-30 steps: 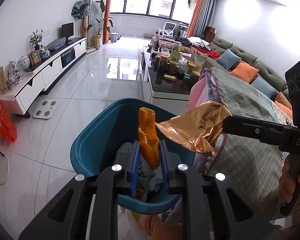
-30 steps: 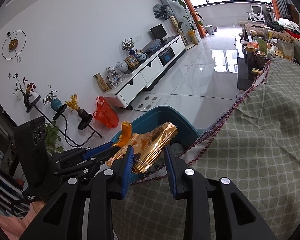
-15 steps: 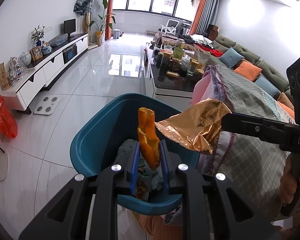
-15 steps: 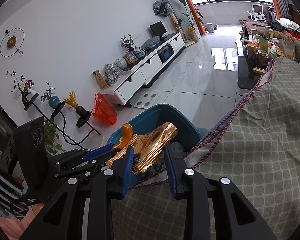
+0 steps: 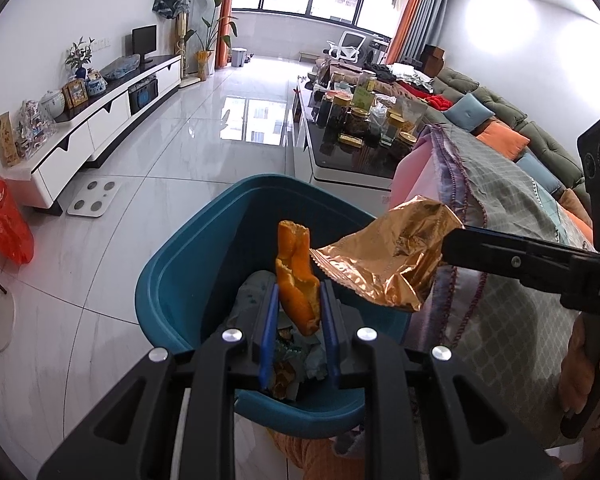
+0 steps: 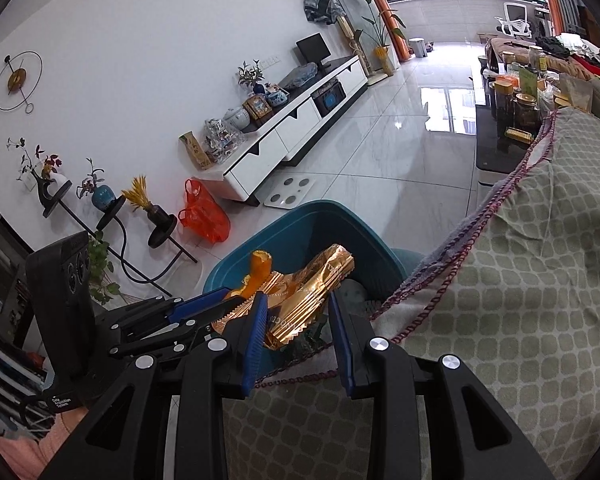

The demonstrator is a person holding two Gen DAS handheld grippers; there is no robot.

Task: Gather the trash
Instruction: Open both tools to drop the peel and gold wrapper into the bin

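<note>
A teal bin (image 5: 172, 264) sits on the floor beside a cloth-covered table, with crumpled trash inside. My left gripper (image 5: 298, 300) is shut on a piece of orange peel (image 5: 296, 276) and holds it upright over the bin's opening. From the right, my right gripper (image 6: 298, 308) is shut on a crinkled gold snack wrapper (image 6: 308, 292), which also hangs above the bin (image 6: 312, 220). In the left wrist view the wrapper (image 5: 388, 260) nearly touches the peel. In the right wrist view the peel (image 6: 256, 272) shows just left of the wrapper.
The green patterned tablecloth (image 6: 520, 280) drapes right beside the bin. A white TV cabinet (image 5: 100, 120) lines the left wall, with a scale (image 5: 94, 198) and a red plastic bag (image 5: 8, 228) on the floor. A dark coffee table (image 5: 356, 152) with jars stands behind the bin.
</note>
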